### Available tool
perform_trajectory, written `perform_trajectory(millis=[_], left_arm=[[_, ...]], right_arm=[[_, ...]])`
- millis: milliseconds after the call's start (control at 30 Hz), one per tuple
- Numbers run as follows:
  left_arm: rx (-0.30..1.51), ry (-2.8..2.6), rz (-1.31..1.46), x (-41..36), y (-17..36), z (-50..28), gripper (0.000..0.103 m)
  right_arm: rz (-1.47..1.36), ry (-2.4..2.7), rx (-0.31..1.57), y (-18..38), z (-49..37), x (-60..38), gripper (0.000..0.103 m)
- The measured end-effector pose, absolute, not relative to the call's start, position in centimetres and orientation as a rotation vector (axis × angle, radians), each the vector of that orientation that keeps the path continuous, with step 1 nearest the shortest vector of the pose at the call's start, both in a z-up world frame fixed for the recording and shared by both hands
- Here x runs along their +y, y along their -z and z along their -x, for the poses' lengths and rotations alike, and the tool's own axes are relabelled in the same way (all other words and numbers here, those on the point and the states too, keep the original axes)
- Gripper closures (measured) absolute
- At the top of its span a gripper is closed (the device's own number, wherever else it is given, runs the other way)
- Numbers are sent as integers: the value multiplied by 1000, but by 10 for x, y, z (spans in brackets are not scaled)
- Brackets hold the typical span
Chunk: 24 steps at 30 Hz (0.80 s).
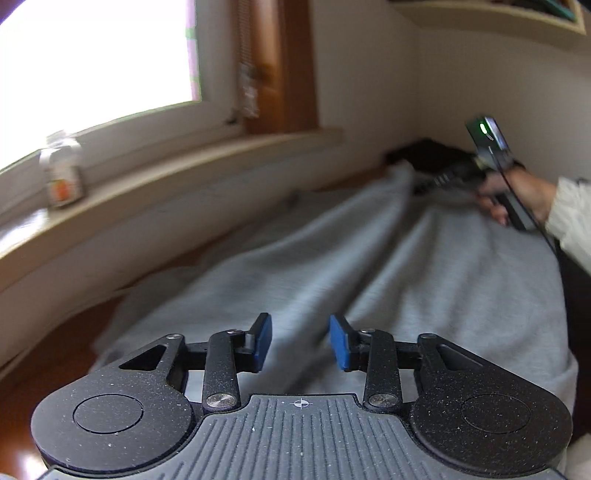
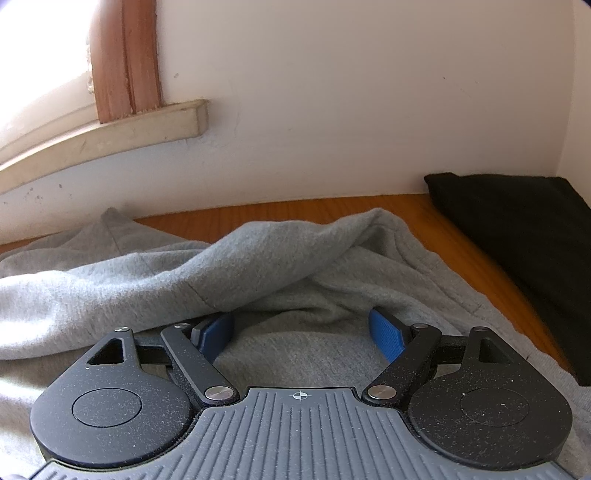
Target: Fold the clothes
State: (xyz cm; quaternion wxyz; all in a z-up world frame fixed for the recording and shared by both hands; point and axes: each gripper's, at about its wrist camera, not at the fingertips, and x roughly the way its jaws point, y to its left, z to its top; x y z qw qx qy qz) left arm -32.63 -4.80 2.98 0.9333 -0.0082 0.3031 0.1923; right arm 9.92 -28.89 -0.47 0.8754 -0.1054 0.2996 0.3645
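A wooden table (image 2: 280,210) meets a white wall (image 2: 332,110) below a bright window (image 1: 92,62) with a brown wooden frame (image 2: 125,59) and a pale sill (image 2: 110,136). On the sill stands a small blurred bottle (image 1: 62,170) with an orange label. High in the corner hangs a shelf (image 1: 491,14)

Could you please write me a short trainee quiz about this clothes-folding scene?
1. True or false: the left gripper holds the grey fleece garment.
2. What lies in the corner beyond the garment: A) folded black cloth, B) red towel, C) white pillow?
3. What stands on the pale window sill?

Key:
1. False; its jaws are open with nothing between them.
2. A.
3. A small clear bottle with an orange label.
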Motion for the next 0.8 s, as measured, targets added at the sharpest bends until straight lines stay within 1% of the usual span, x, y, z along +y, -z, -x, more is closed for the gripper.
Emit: perform_trajectory(millis=[100,167,233,400,467,533,567,600,633,667,700,767,800], left_arm=[[651,-401,15,-39,-20,313,62],[659,-398,27,-31,-15,310,68],[649,-381,59,-28,-17,315,100],[499,-300,209,-32,-63,343,100],[485,-302,219,-34,-75,349,100],[525,-311,207,-35,-76,346,97],[539,-305,205,-34,-73,346,93],[546,-301,203,-33,-70,346,84],[552,-298,202,-32,-67,346,71],[553,-300,201,-29,-64,346,64],[549,-305,200,-26,-61,345,58],[548,-316,210,-17,-55,339,58],[547,-327,205,-13,-52,334,57]], right_arm=[[216,-763,625,5,-99,-289,23],[212,-764,626,5,-100,-290,23],[205,-766,627,5,-100,-291,23],[187,-770,627,4,-101,-293,23],[166,-773,631,4,-102,-296,23],[133,-776,636,3,-105,-301,23],[103,-773,636,3,-107,-306,23],[57,-773,632,2,-109,-313,24],[5,-779,637,1,-112,-320,25],[-47,-787,643,0,-115,-328,34],[-97,-802,666,0,-119,-334,46],[-184,-824,709,1,-125,-344,58],[-210,-821,716,1,-127,-347,57]])
